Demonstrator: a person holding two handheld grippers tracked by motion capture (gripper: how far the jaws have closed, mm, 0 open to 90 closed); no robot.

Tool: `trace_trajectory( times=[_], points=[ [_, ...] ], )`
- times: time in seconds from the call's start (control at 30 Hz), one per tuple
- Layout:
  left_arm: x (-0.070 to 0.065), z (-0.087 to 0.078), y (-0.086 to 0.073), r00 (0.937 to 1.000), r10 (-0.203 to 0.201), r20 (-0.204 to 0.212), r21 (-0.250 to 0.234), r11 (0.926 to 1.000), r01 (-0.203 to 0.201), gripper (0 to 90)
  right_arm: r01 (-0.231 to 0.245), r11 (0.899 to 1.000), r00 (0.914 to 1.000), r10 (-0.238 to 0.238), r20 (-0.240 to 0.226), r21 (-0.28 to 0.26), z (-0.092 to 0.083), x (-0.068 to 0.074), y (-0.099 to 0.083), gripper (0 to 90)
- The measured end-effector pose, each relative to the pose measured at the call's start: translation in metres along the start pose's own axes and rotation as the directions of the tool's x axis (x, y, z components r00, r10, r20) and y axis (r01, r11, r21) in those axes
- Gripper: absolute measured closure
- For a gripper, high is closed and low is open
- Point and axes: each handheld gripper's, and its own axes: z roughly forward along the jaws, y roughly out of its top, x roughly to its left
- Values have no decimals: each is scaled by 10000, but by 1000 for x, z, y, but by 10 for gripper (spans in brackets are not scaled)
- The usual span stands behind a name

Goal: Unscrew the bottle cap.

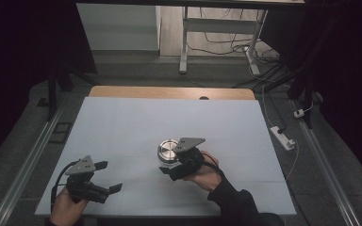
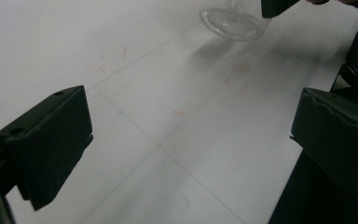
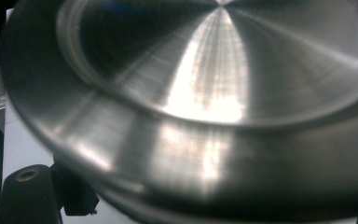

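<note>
Risk, principal: the round metal container with a brushed steel lid (image 1: 168, 150) stands a little toward the near edge from the middle of the worktop (image 1: 122, 127), and the right tool (image 1: 175, 165) is up against its near side. In the right gripper view the lid (image 3: 214, 93) sits very close to the camera and one jaw is partly seen low at the left. Whether the right tool is spread, pressed together or pinching the container cannot be told. Judged likely hazard: the polished, curved metal offers poor purchase, so a partial pinch could slip or tip the container.

Risk, secondary: the left tool (image 1: 104, 176) hovers near the near left corner, jaws spread wide and gripping nothing, well apart from the container.

Surface: white sheet, with faint ruled lines and reddish marks (image 2: 237, 78).

Room: dim; loose cables (image 1: 226, 47) and a power strip (image 1: 283, 137) on the floor.
</note>
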Motion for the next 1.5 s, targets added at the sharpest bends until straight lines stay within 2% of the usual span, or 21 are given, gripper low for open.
trace_trajectory(
  times=[0.13, 0.23, 0.5, 0.57, 0.67, 0.77, 0.93, 1.03, 1.13, 1.23, 1.27, 1.3, 1.4, 1.47, 1.5],
  points=[
    [1, 7, 12, 9998, -5, 218, 126, 9999, 2, 0, -39, 10000, 10000, 39, -43, -9, 0, 1, 0, 151],
    [2, 12, 21, 9995, 175, 259, 193, 9997, -180, 0, -34, 10000, 10000, 34, -74, 19, 1, 1, 0, 151],
    [5, 27, 43, 9941, 680, 842, 8, 9977, -683, 0, 30, 10000, 9999, -29, -142, 66, 3, 1, -1, 151],
    [5, 32, 49, 9900, 864, 1117, -59, 9963, -863, 0, 23, 10000, 9999, -22, -165, 80, 3, 1, -2, 151],
    [4, 40, 58, 9809, 1326, 1422, 5, 9910, -1340, 0, 68, 9999, 9998, -67, -210, 78, 4, 2, -2, 151],
    [2, 48, 68, 9675, 1766, 1810, 10, 9837, -1797, 0, 127, 9999, 9994, -126, -329, 31, 4, 2, -2, 151],
    [-1, 60, 86, 9400, 2326, 2497, -228, 9719, -2344, 1, 197, 9998, 9980, -197, -602, -16, 4, 3, -2, 151],
    [-2, 67, 96, 9209, 2615, 2891, -399, 9644, -2614, 3, 168, 9998, 9965, -172, -818, -58, 3, 4, -2, 151],
    [-3, 75, 105, 8982, 2924, 3282, -515, 9550, -2920, 7, 332, 9994, 9940, -338, -1038, -74, 3, 5, -2, 151],
    [-4, 81, 112, 8685, 3225, 3763, -654, 9444, -3224, 13, 401, 9991, 9900, -417, -1350, -144, 3, 6, -2, 151],
    [-5, 84, 114, 8567, 3328, 3941, -706, 9403, -3328, 15, 407, 9991, 9888, -423, -1432, -147, 3, 6, -1, 151],
    [-5, 85, 115, 8483, 3414, 4048, -729, 9368, -3422, 17, 438, 9990, 9865, -453, -1571, -127, 2, 7, -1, 151],
    [-8, 89, 120, 8154, 3780, 4384, -864, 9208, -3804, 30, 597, 9981, 9796, -610, -1915, -127, 2, 8, -1, 151],
    [-9, 91, 122, 7883, 3981, 4692, -1041, 9114, -3982, 43, 772, 9970, 9724, -776, -2200, -102, 1, 9, -1, 151],
    [-10, 92, 123, 7770, 4072, 4801, -1129, 9071, -4055, 51, 827, 9965, 9684, -833, -2351, -124, 1, 10, -1, 151]
  ],
)
